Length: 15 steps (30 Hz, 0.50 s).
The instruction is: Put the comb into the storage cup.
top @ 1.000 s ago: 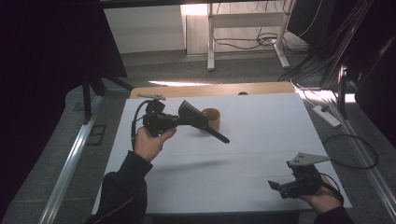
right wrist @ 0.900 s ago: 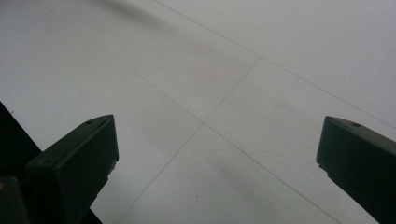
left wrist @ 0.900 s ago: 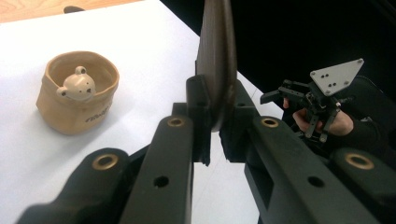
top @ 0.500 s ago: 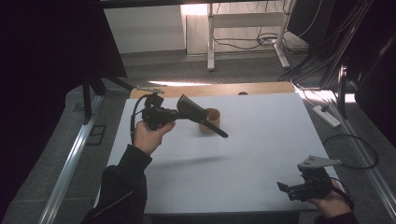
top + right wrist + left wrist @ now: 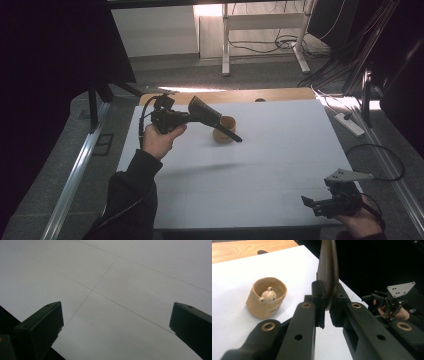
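My left gripper [image 5: 194, 116] is held above the far left of the white table [image 5: 280, 165], shut on a dark flat utensil [image 5: 206, 113] whose thin end [image 5: 231, 134] slants down to the right across a tan cup [image 5: 223, 131]. In the left gripper view the utensil [image 5: 327, 270] stands edge-on between the left gripper's [image 5: 328, 291] pads. The cup [image 5: 266, 298] sits upright to the left of them, with a small bear figure [image 5: 268, 295] inside. My right gripper [image 5: 309, 203] rests low at the near right corner, open. In its own view the right gripper [image 5: 115, 327] has bare table between wide-set jaws.
A wooden strip [image 5: 280, 95] runs along the table's far edge. A white power strip [image 5: 348, 124] lies on the floor at the right, with a black cable loop [image 5: 385, 162] nearer. A desk frame and cables stand behind.
The right gripper has drifted a little to the right along the near edge. The left gripper with the utensil has shifted slightly up and back, so the utensil's thin end now crosses the cup.
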Each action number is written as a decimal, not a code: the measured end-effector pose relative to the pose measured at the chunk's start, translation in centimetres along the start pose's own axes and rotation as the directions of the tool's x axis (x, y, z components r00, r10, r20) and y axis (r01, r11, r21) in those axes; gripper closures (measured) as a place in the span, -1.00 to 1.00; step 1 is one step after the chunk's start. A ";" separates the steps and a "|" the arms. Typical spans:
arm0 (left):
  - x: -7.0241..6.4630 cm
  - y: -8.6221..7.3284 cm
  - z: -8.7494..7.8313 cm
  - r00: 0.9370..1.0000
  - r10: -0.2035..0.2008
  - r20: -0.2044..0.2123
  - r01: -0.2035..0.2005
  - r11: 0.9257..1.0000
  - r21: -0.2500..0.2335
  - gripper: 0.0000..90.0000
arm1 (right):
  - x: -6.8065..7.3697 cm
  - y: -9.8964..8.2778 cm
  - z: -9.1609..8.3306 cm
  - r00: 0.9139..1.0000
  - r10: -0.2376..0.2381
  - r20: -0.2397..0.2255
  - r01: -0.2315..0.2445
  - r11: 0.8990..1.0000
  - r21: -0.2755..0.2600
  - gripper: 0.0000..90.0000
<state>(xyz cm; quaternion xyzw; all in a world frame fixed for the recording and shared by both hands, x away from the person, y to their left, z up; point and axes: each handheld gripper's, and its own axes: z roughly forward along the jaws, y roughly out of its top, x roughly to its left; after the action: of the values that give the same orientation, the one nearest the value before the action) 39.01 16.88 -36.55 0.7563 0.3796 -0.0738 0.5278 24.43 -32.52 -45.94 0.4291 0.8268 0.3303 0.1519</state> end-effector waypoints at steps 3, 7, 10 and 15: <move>0.0 0.3 -0.1 1.000 -0.001 -0.010 0.001 1.000 -0.003 0.84 | 0.0 -0.1 -0.1 1.000 0.008 0.003 -0.008 1.000 0.000 -1.00; 0.2 0.8 -0.1 1.000 0.000 -0.027 0.000 1.000 -0.004 0.84 | 0.0 -0.2 -0.3 1.000 0.013 0.006 -0.013 1.000 -0.009 -1.00; 0.4 1.2 -0.1 0.999 -0.002 -0.042 0.002 1.000 -0.008 0.84 | 0.0 -0.2 -0.4 1.000 0.013 0.007 -0.013 1.000 -0.013 -1.00; 0.8 1.7 -0.2 0.998 -0.007 -0.064 0.006 1.000 -0.013 0.84 | 0.0 -0.2 -0.4 1.000 0.010 0.008 -0.010 1.000 -0.016 -1.00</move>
<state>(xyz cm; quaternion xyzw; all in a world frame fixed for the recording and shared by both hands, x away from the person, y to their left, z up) 40.62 17.19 -35.62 0.7537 0.3991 -0.0489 0.5199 24.04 -32.77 -45.77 0.4333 0.8214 0.3359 0.1570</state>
